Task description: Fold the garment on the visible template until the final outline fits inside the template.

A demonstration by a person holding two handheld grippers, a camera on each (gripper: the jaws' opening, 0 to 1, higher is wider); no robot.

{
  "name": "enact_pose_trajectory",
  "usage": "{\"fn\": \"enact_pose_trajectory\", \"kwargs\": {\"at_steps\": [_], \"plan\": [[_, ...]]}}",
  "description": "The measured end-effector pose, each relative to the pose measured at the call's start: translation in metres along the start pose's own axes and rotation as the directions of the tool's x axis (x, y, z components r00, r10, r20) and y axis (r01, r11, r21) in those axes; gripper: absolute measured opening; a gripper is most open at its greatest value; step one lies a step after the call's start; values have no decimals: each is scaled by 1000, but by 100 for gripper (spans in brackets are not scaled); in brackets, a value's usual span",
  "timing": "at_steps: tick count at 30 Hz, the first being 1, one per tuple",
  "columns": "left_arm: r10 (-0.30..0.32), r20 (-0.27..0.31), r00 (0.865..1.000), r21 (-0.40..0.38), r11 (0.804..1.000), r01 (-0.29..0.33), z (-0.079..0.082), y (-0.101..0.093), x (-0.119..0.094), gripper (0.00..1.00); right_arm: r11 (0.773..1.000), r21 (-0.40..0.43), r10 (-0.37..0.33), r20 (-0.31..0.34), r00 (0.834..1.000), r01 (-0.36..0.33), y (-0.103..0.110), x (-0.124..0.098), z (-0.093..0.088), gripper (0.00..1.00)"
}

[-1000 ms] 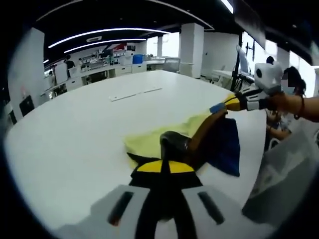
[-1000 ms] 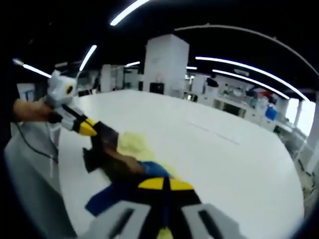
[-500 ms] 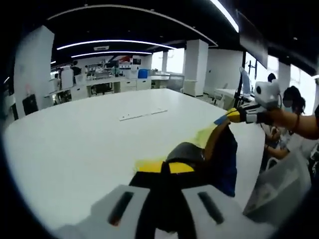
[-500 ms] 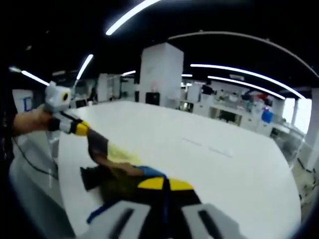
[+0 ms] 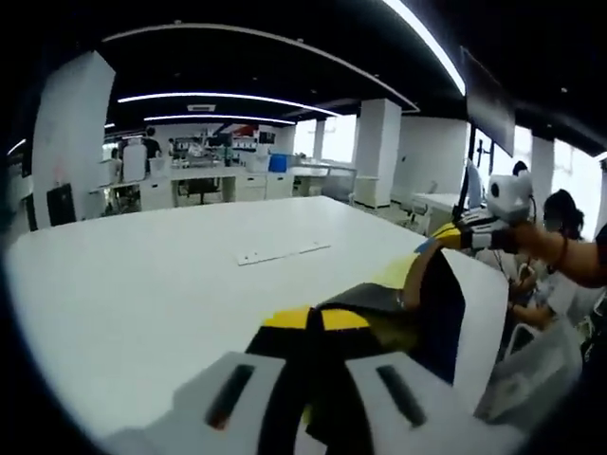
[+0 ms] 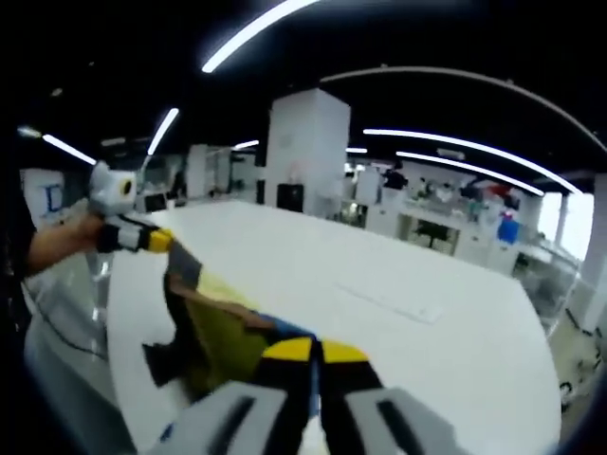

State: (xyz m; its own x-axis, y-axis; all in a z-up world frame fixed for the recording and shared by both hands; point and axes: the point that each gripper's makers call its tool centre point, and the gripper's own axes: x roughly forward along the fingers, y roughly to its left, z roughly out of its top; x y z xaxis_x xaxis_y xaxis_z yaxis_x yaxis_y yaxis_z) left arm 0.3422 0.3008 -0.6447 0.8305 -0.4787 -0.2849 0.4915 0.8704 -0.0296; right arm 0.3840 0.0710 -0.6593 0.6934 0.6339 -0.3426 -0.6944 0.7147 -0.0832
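— Above the near edge of the broad white table (image 5: 142, 284), what is being carried, and by what?

— One soft cloth garment in yellow, dark blue and brown-black panels (image 5: 432, 299), stretched in the air between the two tools. The left gripper (image 5: 315, 327), yellow-tipped and black, has its jaws clenched on one end of the cloth. The right gripper (image 6: 316, 355) looks pressed together on the other end, with blue and yellow fabric bunched just in front of it. Each gripper also appears at the side of the other's view, held in a hand.

— What could go wrong?

— I'd judge the main risk is losing the shape. The garment hangs creased and doubled, so if it is lowered as it is, folds may land crooked and the outline spill past the template. A thin bite on the cloth could slip out under the pull, dropping one end. It also hangs near the table's edge, so a dropped corner might fall off the side.

— And the template?

— I cannot make it out. A pale flat strip (image 5: 283, 252) lies well away, mid-table; what it is, I cannot tell.

— The count?

— One garment, two grippers, one table, one strip.
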Motion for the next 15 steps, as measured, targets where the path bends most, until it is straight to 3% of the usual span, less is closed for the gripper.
{"fn": "enact_pose_trajectory", "kwargs": {"at_steps": [4, 15], "plan": [[5, -27, 1000, 77, 997, -3, 15, 5, 8, 0, 1000, -1, -24, 18, 1000, 24, -10, 6, 14, 0], [9, -49, 999, 140, 990, -2, 48, 26, 41, 0, 995, 49, -94, 53, 994, 91, -48, 34, 46, 0]]}}
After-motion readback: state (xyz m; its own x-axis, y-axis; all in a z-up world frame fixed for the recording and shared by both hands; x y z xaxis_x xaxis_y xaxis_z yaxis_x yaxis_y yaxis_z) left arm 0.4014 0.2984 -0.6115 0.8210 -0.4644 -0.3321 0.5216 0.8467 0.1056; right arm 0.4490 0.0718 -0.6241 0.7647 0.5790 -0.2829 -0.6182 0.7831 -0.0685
